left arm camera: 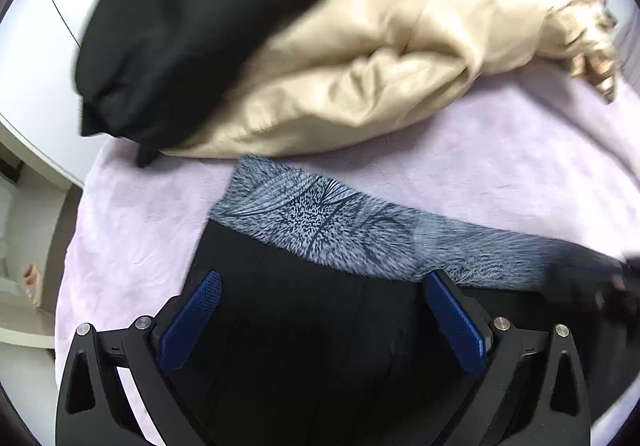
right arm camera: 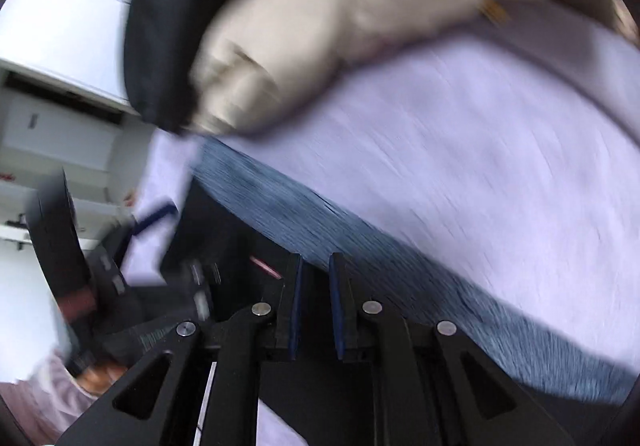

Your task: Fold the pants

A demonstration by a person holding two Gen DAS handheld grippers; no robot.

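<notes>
Pants [left arm camera: 304, 326]: black, with a blue-grey patterned waistband [left arm camera: 320, 218], lying on the lilac blanket [left arm camera: 480, 174] that covers the bed, close under both grippers.
Long axis: the waistband runs across the left wrist view from centre left to the right edge; the black body of the garment comes toward the cameras from it.
Left gripper [left arm camera: 320, 320]: jaws wide apart, blue pads clear of the cloth, poised over the black fabric just short of the waistband; nothing held.
Right gripper [right arm camera: 316, 306]: jaws narrow, a slim gap between the pads; dark cloth lies under the tips, but blur hides whether any is pinched.
Nearer hand: both look equally close to the waistband; the left one sits toward its left end, the right one further along its length.
Coming move, as a judgement: a fold likely needs each gripper to take the waistband edge lying just ahead of the fingers.
Farther off: a beige garment [left arm camera: 360, 86] and a black one [left arm camera: 180, 26] heaped at the blanket's far edge, apart from the pants.
Left view only: the waistband pattern, sharp.
Right view only: the left gripper [right arm camera: 132, 246] seen from the side, and a pale sleeve [right arm camera: 48, 394] of the person.
</notes>
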